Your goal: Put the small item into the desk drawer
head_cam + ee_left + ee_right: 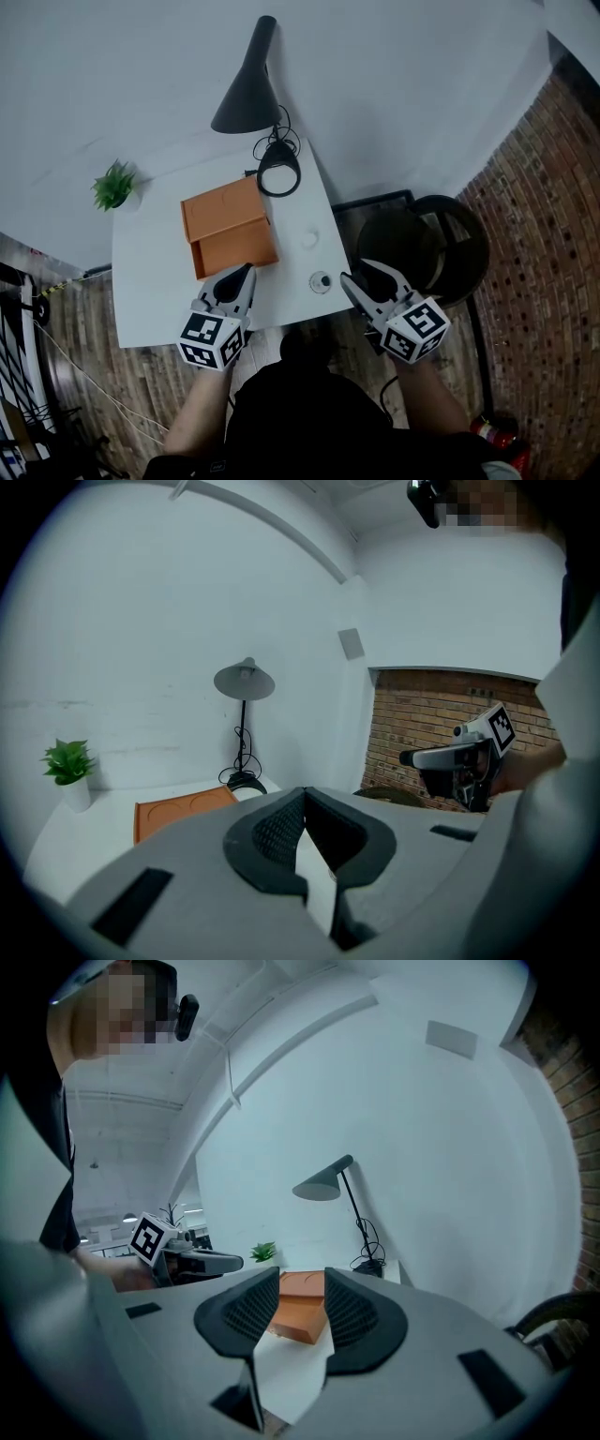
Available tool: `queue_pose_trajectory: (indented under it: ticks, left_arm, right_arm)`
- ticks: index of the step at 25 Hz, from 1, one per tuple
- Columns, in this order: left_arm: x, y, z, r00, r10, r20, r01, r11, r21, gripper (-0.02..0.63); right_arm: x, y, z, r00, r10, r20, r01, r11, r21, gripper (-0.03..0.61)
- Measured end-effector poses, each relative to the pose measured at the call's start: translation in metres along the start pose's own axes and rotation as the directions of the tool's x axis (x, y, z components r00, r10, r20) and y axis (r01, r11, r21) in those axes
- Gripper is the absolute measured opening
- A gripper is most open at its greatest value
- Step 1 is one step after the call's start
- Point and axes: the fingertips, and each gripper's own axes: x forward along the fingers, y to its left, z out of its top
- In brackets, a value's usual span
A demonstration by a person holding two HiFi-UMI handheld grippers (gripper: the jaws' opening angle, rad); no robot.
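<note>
A small round dark item (321, 281) lies on the white desk (150, 281) near its front right edge. The orange drawer unit (225, 230) sits mid-desk with its drawer pulled out toward me. My left gripper (249, 269) is shut and empty, its tip just at the drawer's front edge; the unit's top (178, 810) shows beyond its closed jaws (305, 794). My right gripper (354, 271) stands open and empty just right of the item. Through its gap (302, 1283) I see the orange unit (300, 1312).
A black desk lamp (248, 80) with its round base (278, 173) stands at the desk's back. A small potted plant (114, 186) sits at the back left corner. A white round disc (309, 238) lies right of the drawer. A dark round chair (441, 244) stands to the right.
</note>
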Motion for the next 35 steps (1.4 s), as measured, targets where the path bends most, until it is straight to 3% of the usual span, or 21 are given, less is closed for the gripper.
queue_pose_trajectory:
  ticks: [10,18,35]
  left_arm:
    - [0.01,0.044,-0.002,0.999,-0.026,0.024,0.026,1.0,-0.012,0.009]
    - [0.019,0.078,-0.026,0.998,-0.055,0.007,0.055,0.997,-0.056,0.009]
    - [0.071,0.095,-0.06,0.997,-0.02,-0.08,0.011,0.994,-0.106,0.009]
  right_arm:
    - [0.051,0.008,-0.011,0.996,-0.041,-0.079,0.04,0.999,-0.019,0.167]
    - [0.094,0.016,-0.037,0.982,-0.06,-0.177,0.048,0.996,-0.07,0.183]
    - [0.151,-0.058,-0.109,0.942,0.017,-0.335,-0.05,0.995,-0.092,0.225]
